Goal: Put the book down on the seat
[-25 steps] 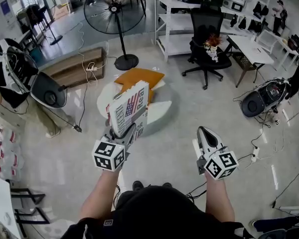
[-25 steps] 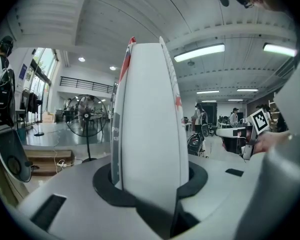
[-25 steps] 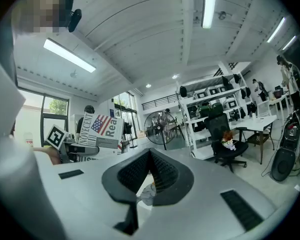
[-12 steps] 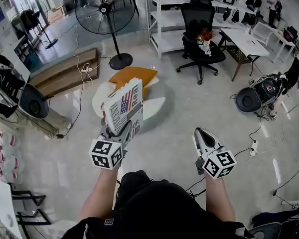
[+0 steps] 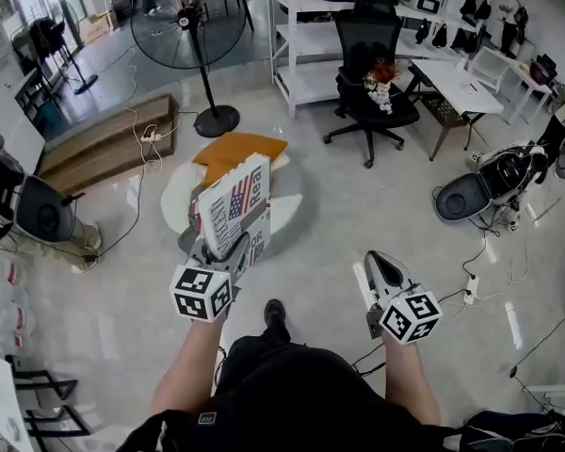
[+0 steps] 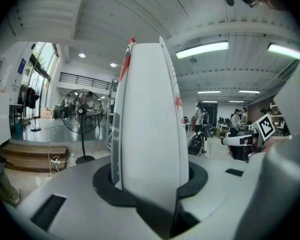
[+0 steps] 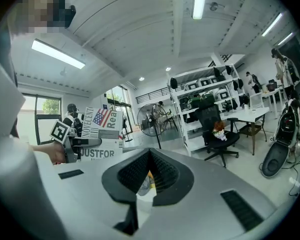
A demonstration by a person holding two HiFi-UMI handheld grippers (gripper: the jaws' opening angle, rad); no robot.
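Pale concrete floor (image 5: pixel 339 224) of a big workshop fills the head view. Far left: black shell-shaped unit (image 5: pixel 40 217) w/ cables. Then a low wooden step (image 5: pixel 108 144) at upper left. Next, a black pedestal fan (image 5: pixel 190 17) at top, left of centre.

Below the fan, centre-left, a round white seat (image 5: pixel 177 196) sits on the floor w/ an orange cushion (image 5: pixel 240 149) on its far side. Book (image 5: pixel 234 205), cover w/ a US flag & big lettering, is upright in the air on the near side of the seat. It overlaps the seat in the frame but isn't resting on it. Left gripper (image 5: pixel 228 250) has it by the bottom edge, marker cube toward lower left of centre. Left gripper view: book stands edge-on btwn the jaws, both pads pressed on its covers, jaws parted only by its thickness.

Right of centre, up top: white shelving (image 5: pixel 306 36), then a black office chair (image 5: pixel 367 36) w/ a small red & white item (image 5: pixel 380 72) on it, then a white table (image 5: pixel 457 88).

Lower right of centre: right gripper (image 5: pixel 378 260), well apart from the book. Right gripper view: jaw tips together, nothing held. A bit of white & orange shows thru the slit btwn the pads.

Far right: black round-bodied machine (image 5: pixel 466 196) & loose cables (image 5: pixel 471 285) on the floor.
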